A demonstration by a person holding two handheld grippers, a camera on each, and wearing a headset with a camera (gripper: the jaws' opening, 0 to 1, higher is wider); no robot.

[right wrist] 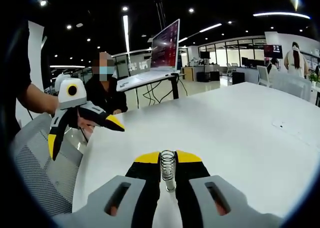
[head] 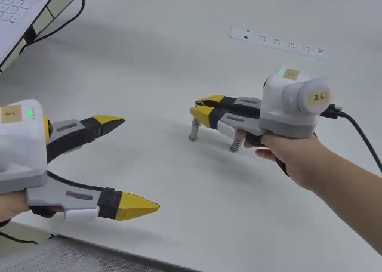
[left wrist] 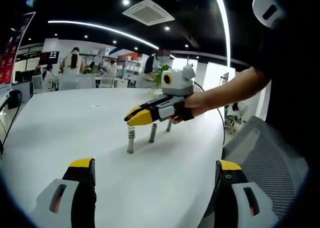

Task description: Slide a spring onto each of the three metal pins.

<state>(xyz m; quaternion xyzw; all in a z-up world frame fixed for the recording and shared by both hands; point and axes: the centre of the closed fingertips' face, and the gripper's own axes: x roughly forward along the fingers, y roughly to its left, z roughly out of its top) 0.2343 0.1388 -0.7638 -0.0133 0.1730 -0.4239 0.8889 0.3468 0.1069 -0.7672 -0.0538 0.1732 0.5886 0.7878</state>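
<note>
Right gripper clasping a spring on the nearest pin.

The spring (right wrist: 168, 169) is sitting upright on a metal pin (right wrist: 171, 187) that is standing on the white table (head: 149, 57), and the right gripper (head: 202, 108) is closing its yellow-tipped jaws on the coil from either side. Two further pins (left wrist: 153, 133) are standing in a row just behind it, under the gripper's body; the nearer one is showing coils too. A hand (head: 292, 155) is holding this gripper low over the pins. The left gripper (head: 139, 163) is hovering well apart towards the table's near edge, its jaws spread wide and grasping nothing. A power strip (head: 277, 42) and a laptop (head: 18, 9) are lying towards the far side.
</note>
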